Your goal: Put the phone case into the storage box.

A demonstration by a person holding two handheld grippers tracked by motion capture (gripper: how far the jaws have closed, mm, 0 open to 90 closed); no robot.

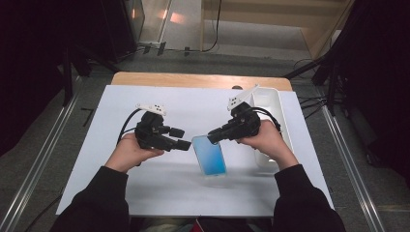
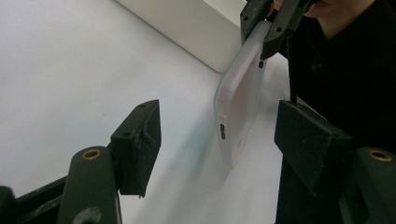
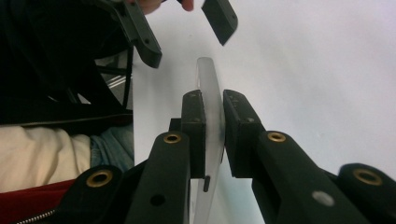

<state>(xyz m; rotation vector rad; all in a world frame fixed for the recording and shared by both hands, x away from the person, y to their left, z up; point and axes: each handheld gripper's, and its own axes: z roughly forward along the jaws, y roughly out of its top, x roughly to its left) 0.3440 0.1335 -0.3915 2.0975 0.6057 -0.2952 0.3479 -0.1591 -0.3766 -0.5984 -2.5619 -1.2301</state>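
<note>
Phone case: a translucent phone case (image 1: 209, 154) with a blue face, held tilted above the white tabletop (image 1: 145, 193), near the middle of its near edge
Right gripper (image 1: 213, 137): jaws clamped on the case's far corner
Left gripper (image 1: 182, 139): jaws spread apart, nothing between them, just left of the case
Tray: a white tray (image 1: 270, 99) along the right edge; what lies in it I cannot tell

Frosted translucent plastic phone case (image 2: 240, 100), matt black tool pads (image 3: 194, 121); smooth white table (image 1: 159, 179)
</note>
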